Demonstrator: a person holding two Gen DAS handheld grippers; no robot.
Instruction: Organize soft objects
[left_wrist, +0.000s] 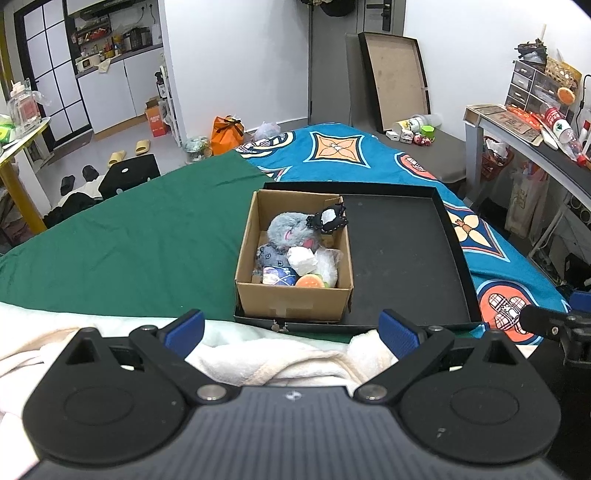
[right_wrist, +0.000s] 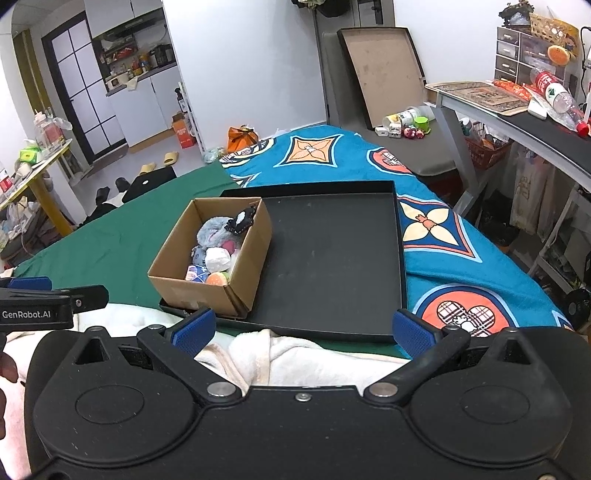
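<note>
The soft toys (left_wrist: 295, 251) fill the cardboard box (left_wrist: 291, 301) at frame centre, gathered in the left of the black tray (left_wrist: 406, 251). Both the left gripper (left_wrist: 291, 332) and right gripper (right_wrist: 301, 328) hang spread wide, empty, likely finished or reaching next.

Small lived-in home — studio flat, bed and kitchen in one room. Bed (left_wrist: 369, 162) with blue patterned sheet and green cover (left_wrist: 140, 236). Kitchenette (left_wrist: 110, 55) behind glass-paned door: white cabinets, jars, appliances. Slippers (left_wrist: 129, 151) on floor. Cluttered desk (right_wrist: 517, 110) with drawer organiser — bottles, papers. Door with handle lock at far wall.
</note>
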